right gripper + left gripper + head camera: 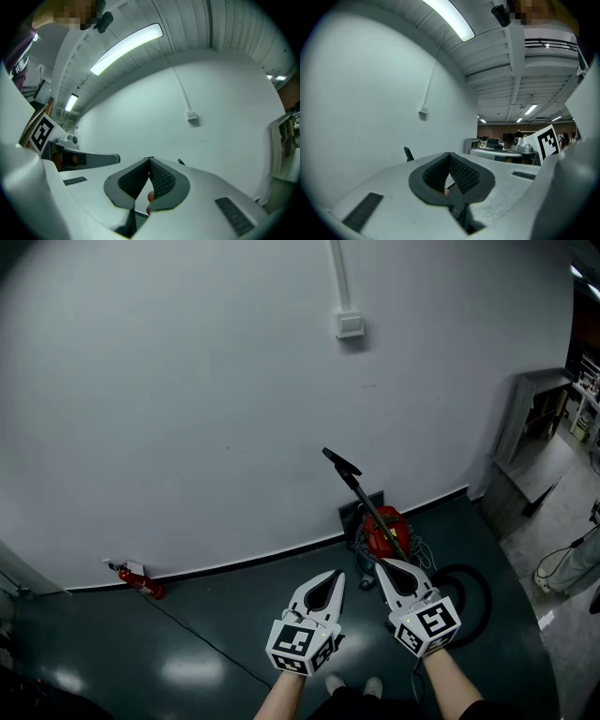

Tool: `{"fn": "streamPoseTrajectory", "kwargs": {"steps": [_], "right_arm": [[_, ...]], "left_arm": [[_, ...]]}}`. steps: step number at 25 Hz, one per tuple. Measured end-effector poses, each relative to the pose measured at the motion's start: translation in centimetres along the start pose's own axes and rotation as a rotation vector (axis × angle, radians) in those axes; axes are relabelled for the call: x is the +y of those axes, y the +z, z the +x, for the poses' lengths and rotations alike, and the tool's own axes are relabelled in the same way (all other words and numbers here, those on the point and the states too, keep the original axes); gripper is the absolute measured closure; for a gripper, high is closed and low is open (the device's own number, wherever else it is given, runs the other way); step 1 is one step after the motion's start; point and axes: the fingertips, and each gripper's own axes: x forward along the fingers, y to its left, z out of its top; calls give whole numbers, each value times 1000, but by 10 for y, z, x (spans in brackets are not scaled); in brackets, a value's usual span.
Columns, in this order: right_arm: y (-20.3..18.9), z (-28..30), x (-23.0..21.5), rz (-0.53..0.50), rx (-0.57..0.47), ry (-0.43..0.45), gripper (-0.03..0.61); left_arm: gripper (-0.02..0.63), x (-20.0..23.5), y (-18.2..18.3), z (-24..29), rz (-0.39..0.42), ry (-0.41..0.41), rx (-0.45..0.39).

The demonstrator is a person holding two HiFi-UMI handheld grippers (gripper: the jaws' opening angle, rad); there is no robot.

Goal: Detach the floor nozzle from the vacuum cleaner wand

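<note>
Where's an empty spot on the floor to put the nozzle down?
The widest bare floor lies between the extinguisher and the vacuum, though a thin cable crosses it. Around the vacuum it is crowded: its hose loops over the floor to the right.
</note>
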Motion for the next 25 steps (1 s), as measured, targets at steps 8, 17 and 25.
{"fn": "streamPoseTrajectory", "kwargs": {"steps": [8, 17, 25], "right_arm": [[-12, 18, 8, 18, 16, -9, 561], [-28, 38, 10, 22, 57, -65, 561], [-42, 59, -14, 40, 72, -92, 561]], "left_arm": [[609, 27, -11, -7, -22, 1, 23], [609, 61, -22, -4, -53, -24, 50], [609, 81, -36, 22, -76, -41, 77]]}}
